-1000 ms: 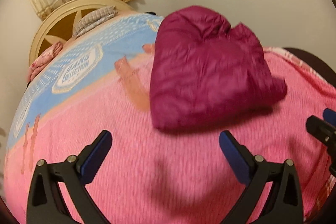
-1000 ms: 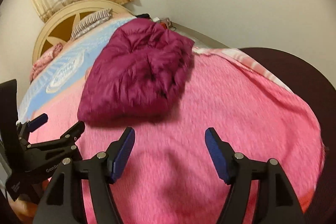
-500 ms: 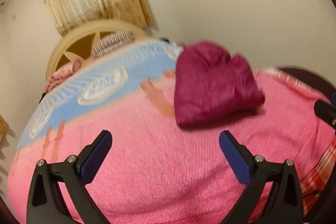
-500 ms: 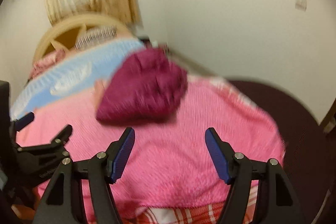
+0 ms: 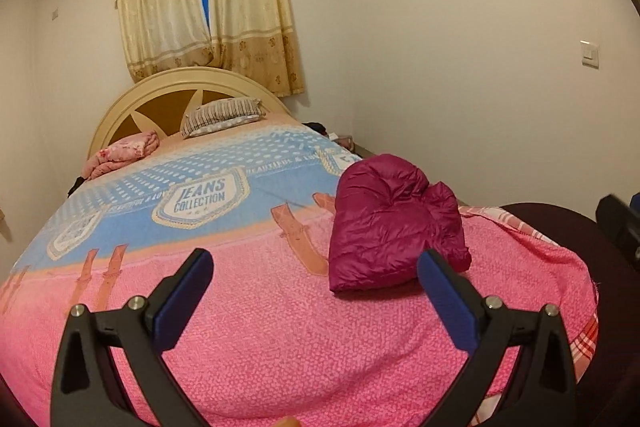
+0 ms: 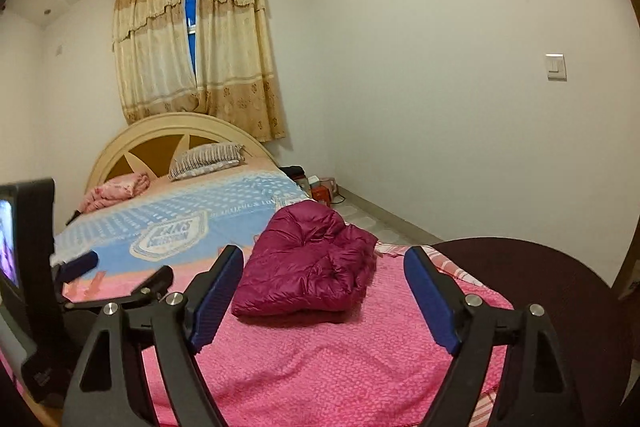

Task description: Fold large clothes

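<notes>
A folded magenta puffer jacket (image 5: 394,223) lies as a compact bundle on the pink part of the bed cover (image 5: 260,327), near the bed's right side. It also shows in the right wrist view (image 6: 308,269). My left gripper (image 5: 314,277) is open and empty, held above the foot of the bed, short of the jacket. My right gripper (image 6: 324,273) is open and empty, also short of the jacket. The left gripper's body (image 6: 80,291) shows at the left of the right wrist view.
The bed has a blue "Jeans Collection" panel (image 5: 200,195), a striped pillow (image 5: 222,115), a pink bundle (image 5: 120,153) and a rounded headboard (image 5: 180,87). Curtains (image 5: 208,7) hang behind. A dark round surface (image 6: 560,287) lies right of the bed. Small items (image 6: 320,187) sit on the floor.
Both grippers have pulled back and up from the jacket, which now looks smaller and farther. Both stay open. The jacket has not moved.
</notes>
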